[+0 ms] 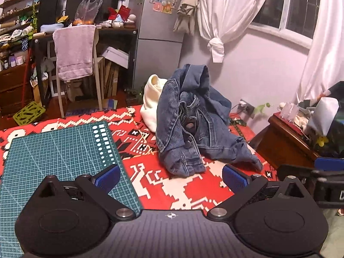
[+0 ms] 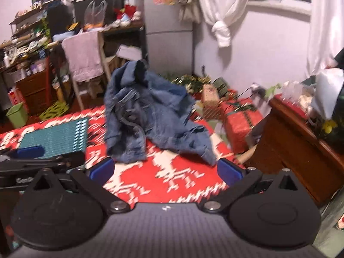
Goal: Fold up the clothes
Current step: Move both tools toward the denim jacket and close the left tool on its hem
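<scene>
Left gripper: I see my left gripper (image 1: 171, 177) spread wide with nothing between its blue ribbed pads (image 1: 107, 176); it hovers over the red blanket, just short of the denim.
Right gripper: my right gripper (image 2: 165, 171) is equally wide and empty, its smooth blue pads (image 2: 229, 171) on either side of the near edge of the denim heap, not touching it as far as I can tell.
Denim jacket: the denim jacket (image 1: 189, 126) sits crumpled in a peaked heap in the middle of the blanket; heavy blue twill, visible seams, metal snap buttons down the front, one corner trailing flat to the right.
White garment: a cream, soft-looking white garment (image 1: 150, 103) is bunched right behind and left of the jacket, touching it.
Surface: a red blanket (image 1: 172, 185) with a white and black blocky woven pattern; whether a bed lies under it I cannot tell.
Cutting mat: a green gridded cutting mat (image 1: 60, 161) lies flat on the blanket, left of the clothes.
Room: a chair draped with a pink ribbed towel (image 1: 74, 51), a cluttered desk, a grey fridge (image 1: 159, 21) with stickers, white knotted curtains (image 1: 225, 17), a dark wooden cabinet (image 1: 288, 142) at right. The right wrist view is motion-blurred.
</scene>
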Demonstrator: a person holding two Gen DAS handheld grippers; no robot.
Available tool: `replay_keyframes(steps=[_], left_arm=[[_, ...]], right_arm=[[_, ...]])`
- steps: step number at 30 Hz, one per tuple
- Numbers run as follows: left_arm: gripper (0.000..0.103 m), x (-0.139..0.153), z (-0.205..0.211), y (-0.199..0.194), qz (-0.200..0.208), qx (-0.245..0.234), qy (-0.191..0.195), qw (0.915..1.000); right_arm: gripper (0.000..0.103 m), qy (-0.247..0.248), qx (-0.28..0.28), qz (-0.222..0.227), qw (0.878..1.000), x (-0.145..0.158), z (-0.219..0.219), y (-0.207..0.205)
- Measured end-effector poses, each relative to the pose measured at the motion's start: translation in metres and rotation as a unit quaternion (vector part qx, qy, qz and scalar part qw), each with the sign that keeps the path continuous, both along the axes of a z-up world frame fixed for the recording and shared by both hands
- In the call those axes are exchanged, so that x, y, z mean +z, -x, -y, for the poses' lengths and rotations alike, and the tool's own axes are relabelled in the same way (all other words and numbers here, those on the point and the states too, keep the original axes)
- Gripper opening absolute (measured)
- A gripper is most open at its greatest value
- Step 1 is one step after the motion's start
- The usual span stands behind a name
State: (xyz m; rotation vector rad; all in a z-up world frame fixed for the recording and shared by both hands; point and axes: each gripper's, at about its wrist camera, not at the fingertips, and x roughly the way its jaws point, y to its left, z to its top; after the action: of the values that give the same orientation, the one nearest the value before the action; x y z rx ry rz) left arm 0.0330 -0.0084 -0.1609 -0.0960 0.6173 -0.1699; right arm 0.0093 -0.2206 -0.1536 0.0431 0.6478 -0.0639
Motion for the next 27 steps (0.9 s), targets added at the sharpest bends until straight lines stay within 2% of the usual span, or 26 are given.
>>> replay_keyframes(steps=[2,5,8,13,18,22,25,26,27], left_arm=[[0.102,-0.006,0.003,-0.008,-0.013,0.011,-0.007,0.9998],[0.098,-0.015,0.004,-0.025,-0.042,0.024,-0.009,0.9988],[0.096,-0.023,0.003,-0.039,-0.051,0.029,0.002,0.9983],[0.082,-0.035,0.009,-0.065,-0.058,0.026,0.001,0.9980],[0.074,-0.052,0.019,-0.092,-0.074,0.009,-0.003,0.9973],[0.061,-0.059,0.024,-0.111,-0.088,0.001,0.006,0.9961],[0.057,-0.061,0.026,-0.122,-0.088,0.001,0.005,0.9961],[0.053,-0.063,0.026,-0.124,-0.090,0.003,0.003,0.9960],[0.042,-0.064,0.026,-0.127,-0.093,0.006,0.002,0.9957]], right_arm=[[0.103,0.020,-0.002,0.007,1.000,-0.006,0.002,-0.006],[0.103,0.012,-0.004,0.010,1.000,-0.013,0.011,-0.015],[0.102,-0.006,-0.006,0.002,1.000,-0.020,0.023,-0.027],[0.099,-0.007,-0.005,-0.005,1.000,-0.031,0.030,-0.048],[0.093,-0.009,-0.006,-0.019,1.000,-0.044,0.034,-0.072],[0.089,-0.011,-0.006,-0.030,0.999,-0.055,0.034,-0.088],[0.088,-0.018,-0.008,-0.034,0.999,-0.061,0.034,-0.096],[0.088,-0.022,-0.009,-0.033,0.999,-0.062,0.034,-0.098],[0.088,-0.026,-0.011,-0.033,0.999,-0.064,0.034,-0.101]])
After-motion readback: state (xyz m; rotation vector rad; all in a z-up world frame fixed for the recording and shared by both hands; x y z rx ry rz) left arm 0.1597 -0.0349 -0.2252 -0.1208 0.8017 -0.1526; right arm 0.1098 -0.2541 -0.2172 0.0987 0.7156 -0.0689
